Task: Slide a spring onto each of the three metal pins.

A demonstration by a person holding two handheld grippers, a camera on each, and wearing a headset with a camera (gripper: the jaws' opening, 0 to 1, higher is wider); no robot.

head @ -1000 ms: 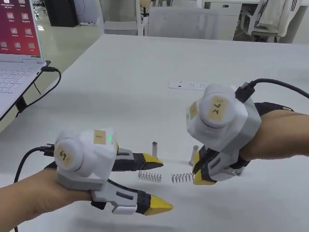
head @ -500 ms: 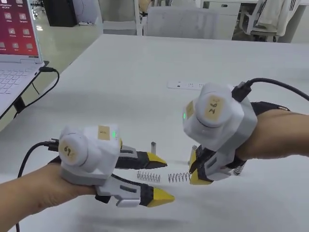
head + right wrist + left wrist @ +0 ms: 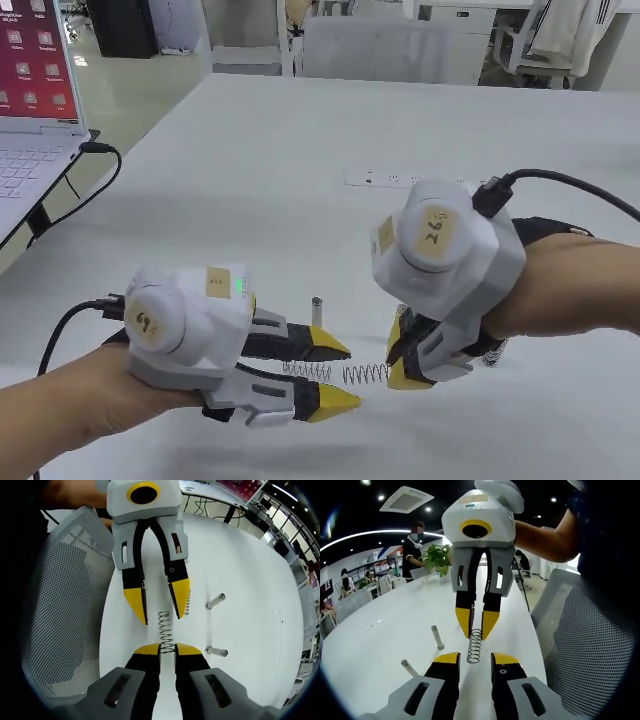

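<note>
Near the front of the white surface (image 3: 300, 180), the two grippers face each other tip to tip with a spring (image 3: 166, 630) lying between them. The right gripper (image 3: 398, 372) has its fingers drawn nearly together on one end of that spring, and they appear to pinch the last coils. The left gripper (image 3: 340, 375) has its fingers spread, one either side of the spring's other end without clamping it. A second spring (image 3: 188, 602) lies on the surface just beside one of the left gripper's fingers. A metal pin (image 3: 215, 600) and a second pin (image 3: 216, 651) stand off to one side, near the springs but apart from them, and both are bare.

The step in hand looks like picking up the first spring and getting it ready to thread. To do it well, the right fingers should hold only the end coils and press lightly, since a hard squeeze could flatten the wire or kink the spring. The far end needs to stay free, because that open end must go over the pin. The left fingers can close gently on the middle of the spring to steady it while it is lifted and turned upright. The spring's open end should then be centred above the pin's tip before lowering, so the coils do not catch on the rim. I cannot tell whether the pins are fixed to the surface, so a sideways nudge might topple one.
</note>
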